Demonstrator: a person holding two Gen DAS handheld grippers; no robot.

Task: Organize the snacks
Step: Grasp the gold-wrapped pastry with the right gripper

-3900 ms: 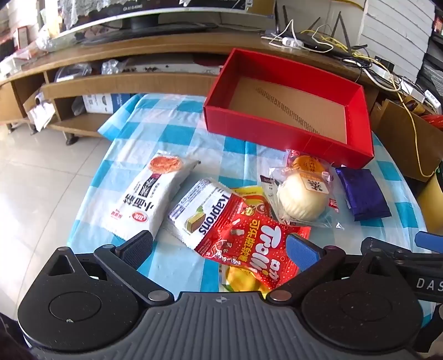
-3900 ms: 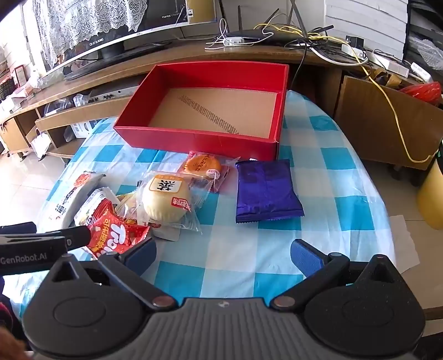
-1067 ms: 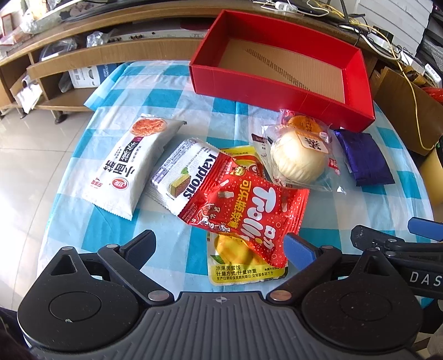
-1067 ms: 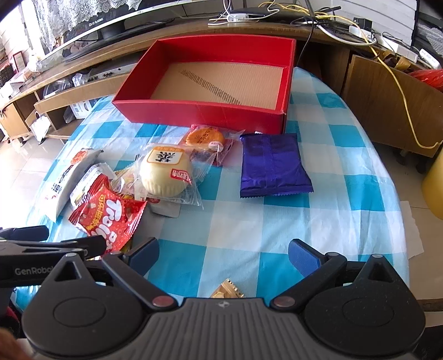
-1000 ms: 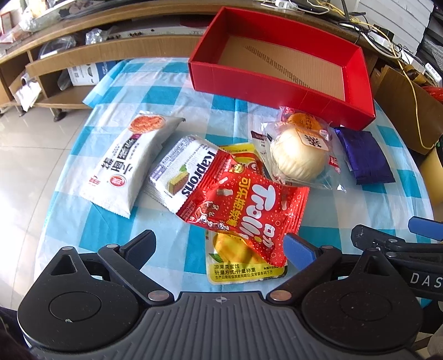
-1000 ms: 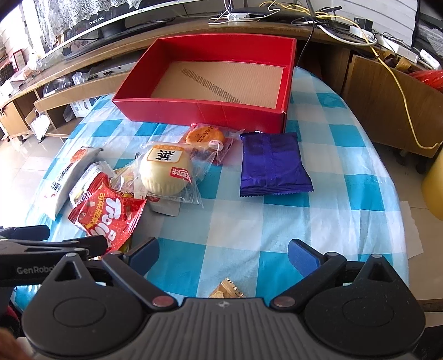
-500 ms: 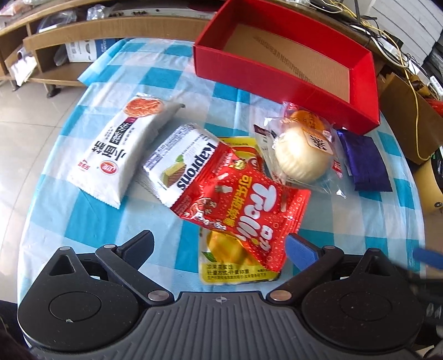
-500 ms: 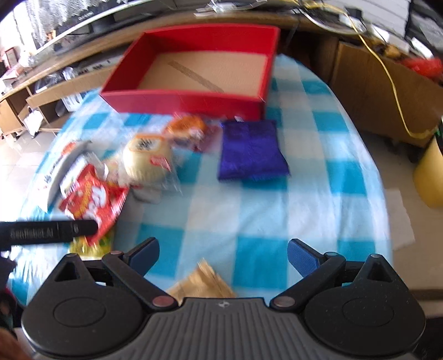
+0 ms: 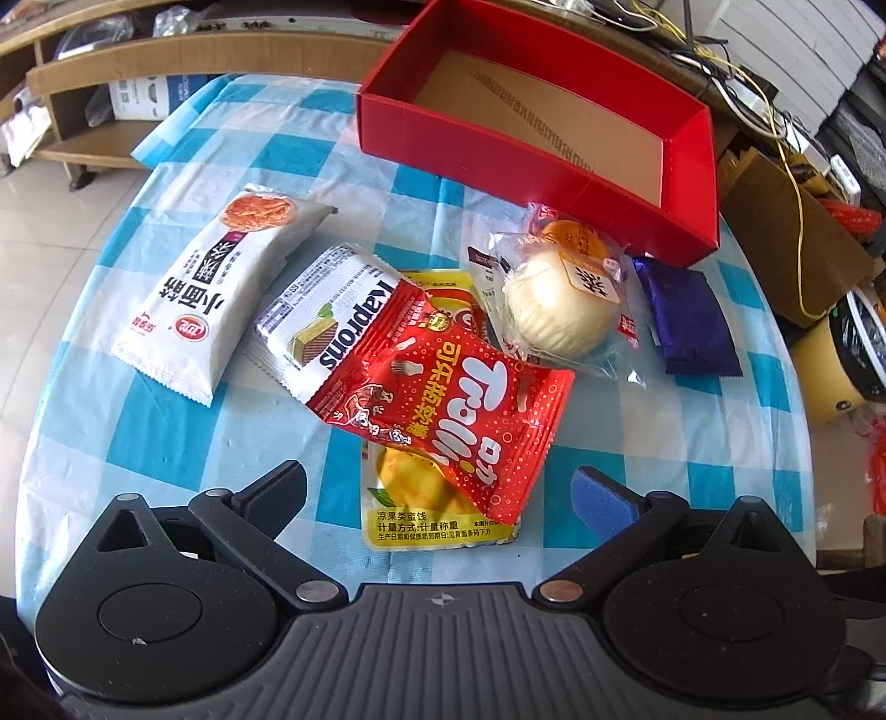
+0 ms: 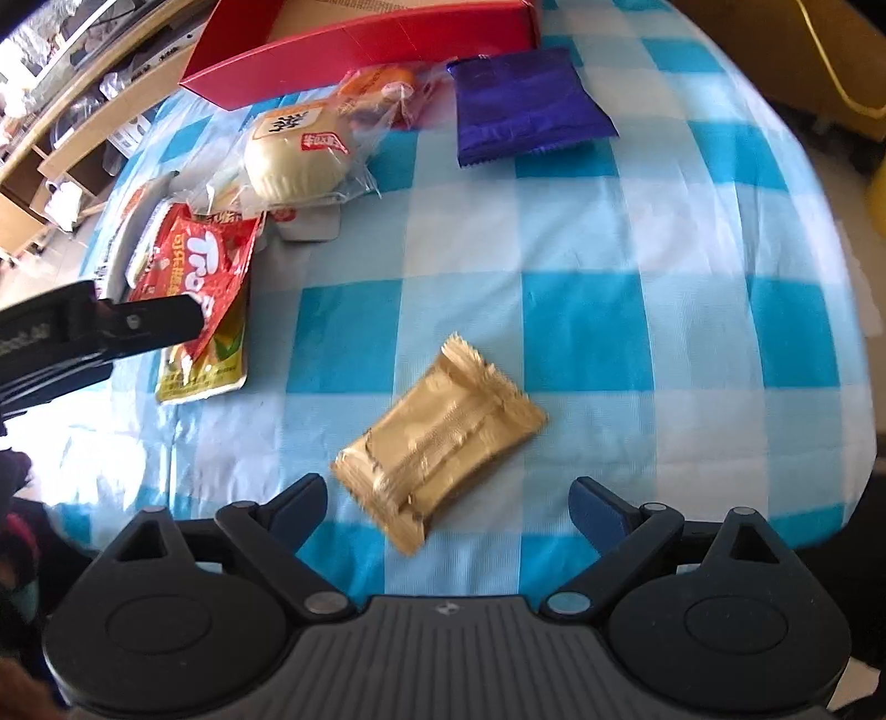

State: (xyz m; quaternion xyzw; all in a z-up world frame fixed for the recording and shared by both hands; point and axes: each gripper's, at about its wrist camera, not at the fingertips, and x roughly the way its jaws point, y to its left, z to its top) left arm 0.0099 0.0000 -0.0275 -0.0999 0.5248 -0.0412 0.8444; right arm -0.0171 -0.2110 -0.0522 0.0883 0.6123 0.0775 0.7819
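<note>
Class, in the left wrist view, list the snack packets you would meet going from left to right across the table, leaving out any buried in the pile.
White noodle-snack packet → Kaprons wafer packet → red Trolli bag → bun in clear wrap → purple packet.

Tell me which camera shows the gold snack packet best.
The right wrist view: the gold packet lies whole on the checked tablecloth, just ahead of the open right gripper. The left wrist view does not show it at all.

Home living room (checked tablecloth, wooden shelving)
</note>
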